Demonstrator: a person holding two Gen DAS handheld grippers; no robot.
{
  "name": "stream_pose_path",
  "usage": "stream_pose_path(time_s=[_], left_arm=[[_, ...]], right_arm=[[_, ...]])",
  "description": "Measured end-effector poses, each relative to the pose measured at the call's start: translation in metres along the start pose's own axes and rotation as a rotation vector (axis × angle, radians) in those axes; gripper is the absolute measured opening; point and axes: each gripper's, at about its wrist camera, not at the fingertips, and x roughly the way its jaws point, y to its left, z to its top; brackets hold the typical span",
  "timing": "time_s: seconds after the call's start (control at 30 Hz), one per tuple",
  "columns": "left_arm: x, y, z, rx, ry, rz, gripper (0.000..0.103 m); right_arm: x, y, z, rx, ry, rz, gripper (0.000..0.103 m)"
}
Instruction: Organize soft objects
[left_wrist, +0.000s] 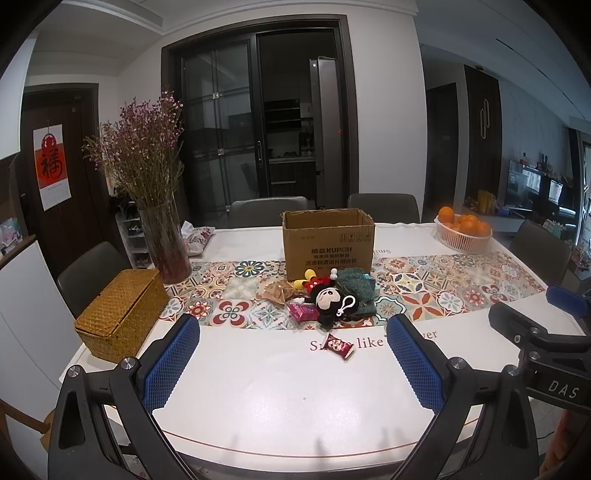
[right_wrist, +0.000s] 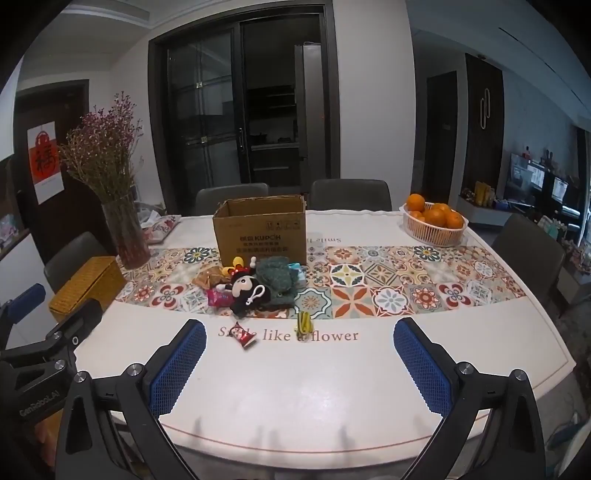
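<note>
Three containers on the table (right_wrist: 369, 369): open cardboard box (right_wrist: 260, 230), can't see inside it from either wrist view; white basket (right_wrist: 434, 230) of oranges (right_wrist: 436, 214) well right of the box; lidded wicker box (left_wrist: 122, 314) well left, contents hidden. I see the soft stuff heaped just in front of the cardboard box: black plush doll (left_wrist: 330, 301) touching a green knit item (left_wrist: 356, 291), pink packet (left_wrist: 303, 312) and crinkly wrapper beside them, hard to identify. Red wrapper (right_wrist: 243, 335) and yellow-green piece (right_wrist: 303, 322) lie nearer me than the box. Left gripper (left_wrist: 291, 363) and right gripper (right_wrist: 299, 367) both spread wide, nothing between the pads, over bare white tabletop. Patterned runner (right_wrist: 406, 280) under the box; vase of dried flowers (left_wrist: 164, 240) left of it; chairs and dark glass doors behind.
</note>
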Motion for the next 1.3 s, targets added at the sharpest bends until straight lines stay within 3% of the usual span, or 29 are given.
stream_pose_path(time_s=[1.3], left_arm=[[0.0047, -0.0047, -0.0023, 0.001, 0.005, 0.006, 0.103]], right_arm=[[0.0071, 0.0015, 0.0019, -0.008, 0.018, 0.008, 0.103]])
